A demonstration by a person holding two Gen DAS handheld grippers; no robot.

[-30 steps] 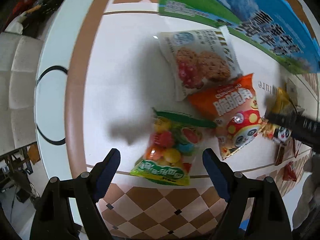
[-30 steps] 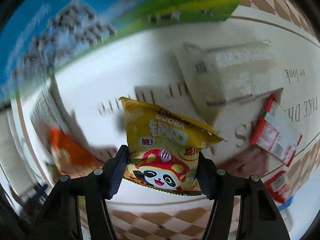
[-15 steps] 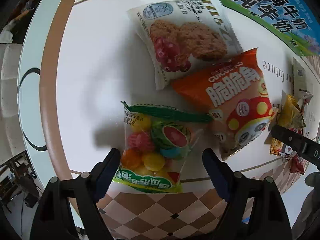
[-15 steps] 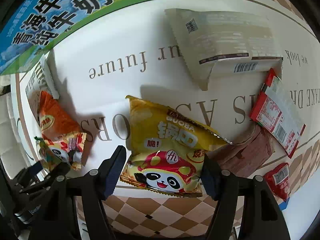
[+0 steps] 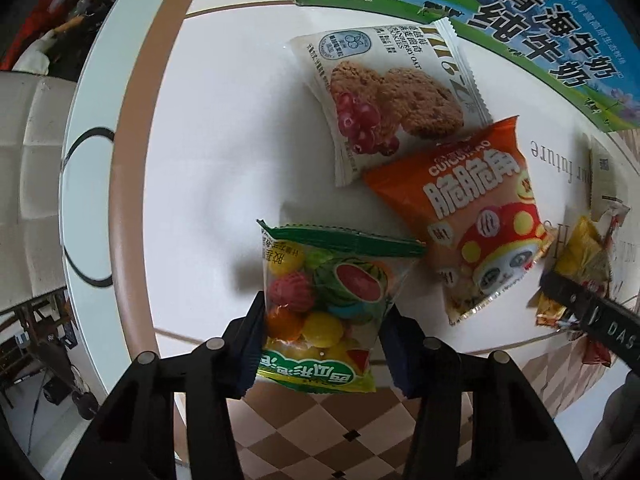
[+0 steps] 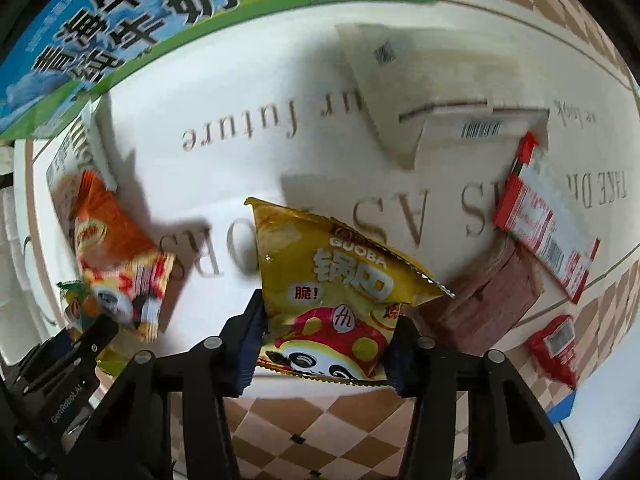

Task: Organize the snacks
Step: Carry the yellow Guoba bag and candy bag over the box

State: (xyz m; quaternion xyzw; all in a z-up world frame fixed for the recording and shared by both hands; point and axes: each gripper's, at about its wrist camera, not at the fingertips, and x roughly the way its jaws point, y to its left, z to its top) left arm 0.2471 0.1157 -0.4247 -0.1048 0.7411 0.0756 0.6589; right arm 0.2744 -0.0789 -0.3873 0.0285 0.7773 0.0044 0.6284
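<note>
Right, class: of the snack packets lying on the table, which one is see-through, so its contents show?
The fruit gummy packet with the green top edge, between the left gripper fingers. The oat cookie packet and orange packet are opaque.

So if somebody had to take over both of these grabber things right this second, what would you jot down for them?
Left gripper: fingers have just closed on the fruit candy bag.
Right gripper: fingers have just closed on the yellow Guoba packet.
On the table: oat cookie packet, with the orange snack bag partly over its corner; white packet, red-edged packet, brown packet, small red sachet. The blue-green milk carton box stands along the far edge.
Done: both packets gripped.
Left: place these two, then sort the rest.
</note>
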